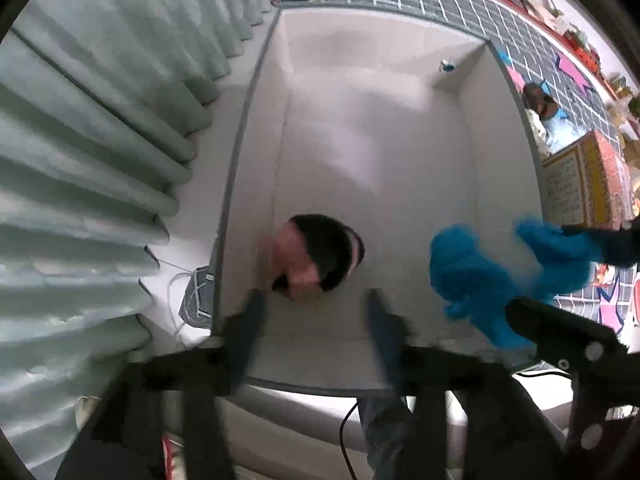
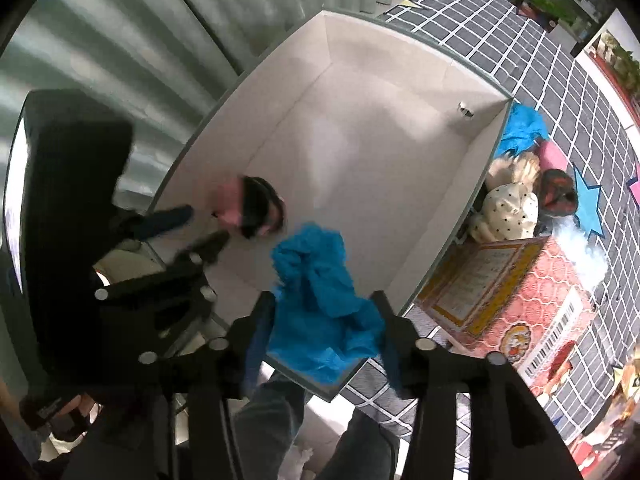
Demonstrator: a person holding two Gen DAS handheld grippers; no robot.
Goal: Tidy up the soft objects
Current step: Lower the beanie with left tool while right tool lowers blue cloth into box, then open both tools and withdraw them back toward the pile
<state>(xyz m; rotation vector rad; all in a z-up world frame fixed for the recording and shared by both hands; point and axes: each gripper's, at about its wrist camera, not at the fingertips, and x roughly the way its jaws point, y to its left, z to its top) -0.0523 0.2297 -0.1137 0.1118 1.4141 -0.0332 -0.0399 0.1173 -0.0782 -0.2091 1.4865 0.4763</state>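
Jaws of your left gripper stand apart with nothing between them, pointing down into the white storage box; a pink-and-black soft toy lies just below them, near the box's near wall. No other item shows on the box floor except a small object in the far corner, too small to identify. Your right gripper hangs over the box's near corner with its jaws partly spread — the blue fuzzy fabric sits between them, though you cannot tell whether the pads press on it. Outside the box, on the grid-patterned mat, a cream polka-dot plush lies among other soft things beside a pink patterned carton.
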